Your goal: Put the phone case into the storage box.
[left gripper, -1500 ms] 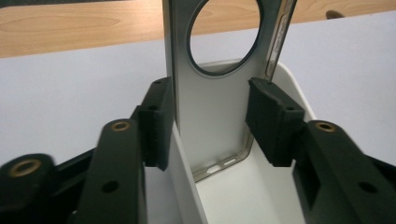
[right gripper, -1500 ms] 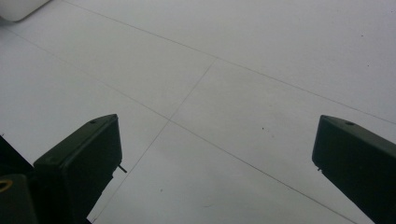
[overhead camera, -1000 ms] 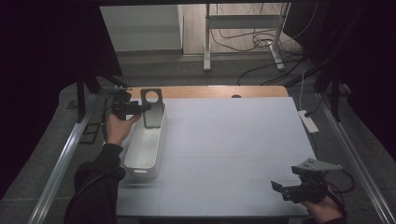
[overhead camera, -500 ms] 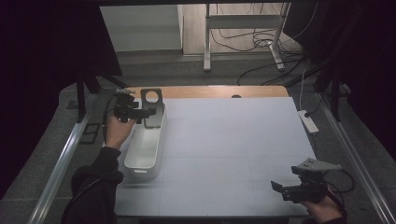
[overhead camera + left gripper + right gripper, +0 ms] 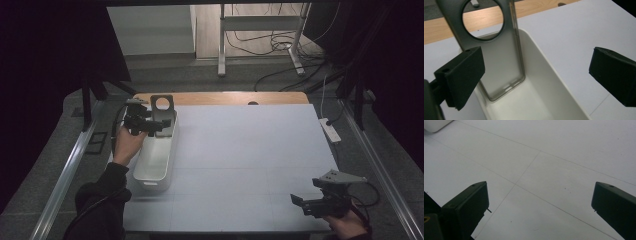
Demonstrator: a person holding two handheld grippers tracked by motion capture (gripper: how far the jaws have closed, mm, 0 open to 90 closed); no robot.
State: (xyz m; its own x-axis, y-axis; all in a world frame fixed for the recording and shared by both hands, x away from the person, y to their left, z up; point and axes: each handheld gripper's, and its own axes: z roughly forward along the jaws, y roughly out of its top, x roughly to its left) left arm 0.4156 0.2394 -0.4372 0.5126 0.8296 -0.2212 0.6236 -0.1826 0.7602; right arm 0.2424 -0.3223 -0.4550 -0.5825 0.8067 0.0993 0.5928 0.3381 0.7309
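Phone case [image 5: 499, 62] leaning upright at far end of white bin [image 5: 155, 160], just beyond left gripper [image 5: 152, 127], jaws just opened wide and off it; right gripper [image 5: 300, 202] well apart, jaws apart, empty.

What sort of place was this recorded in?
Probably a lab or workshop recording bench: a white-topped table hemmed by dark curtains, loose cables on the floor behind, and a power strip at the table's edge.

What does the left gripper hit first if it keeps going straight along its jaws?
Most likely the grey phone case leaning upright in the far end of the white bin. The left gripper has just been opening, with nothing pressed between its jaws. Depth is unclear; slightly lower, it would meet the bin's inner wall instead.
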